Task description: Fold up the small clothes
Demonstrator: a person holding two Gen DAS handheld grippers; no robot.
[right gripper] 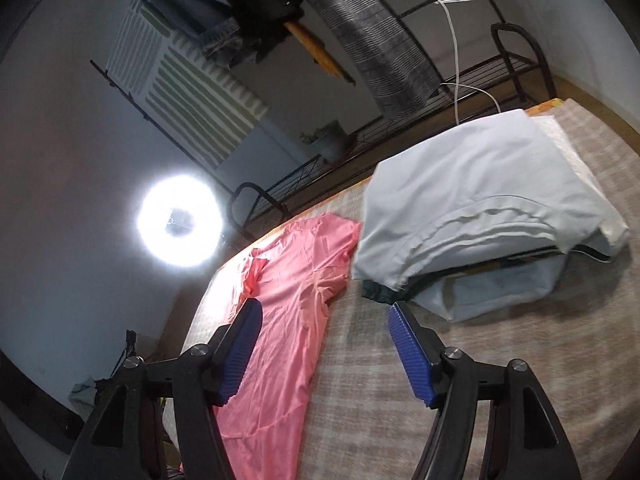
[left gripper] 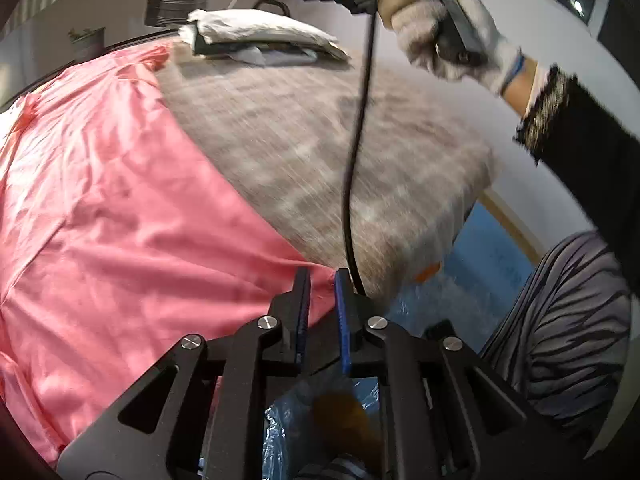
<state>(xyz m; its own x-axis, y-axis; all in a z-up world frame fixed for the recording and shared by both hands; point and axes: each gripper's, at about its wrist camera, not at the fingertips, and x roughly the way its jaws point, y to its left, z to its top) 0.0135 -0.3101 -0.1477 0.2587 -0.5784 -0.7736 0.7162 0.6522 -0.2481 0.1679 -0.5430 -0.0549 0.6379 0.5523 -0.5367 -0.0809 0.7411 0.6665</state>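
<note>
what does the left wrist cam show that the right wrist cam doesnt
Only the left wrist view shows the gloved hand gripping the right gripper's handle, the black cable hanging from it, a dark sleeve, and the left gripper with its jaws nearly together at the garment's edge.

Only the right wrist view shows the ring light, the hanging clothes, the metal rack, and the right gripper from behind, jaws wide apart with nothing between them.

Both show the pink garment spread flat, the folded pale pile and the checked bedcover.

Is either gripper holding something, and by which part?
Right gripper: nothing, jaws open. Left gripper: jaws nearly shut at the pink shirt edge; a grip cannot be told.
</note>
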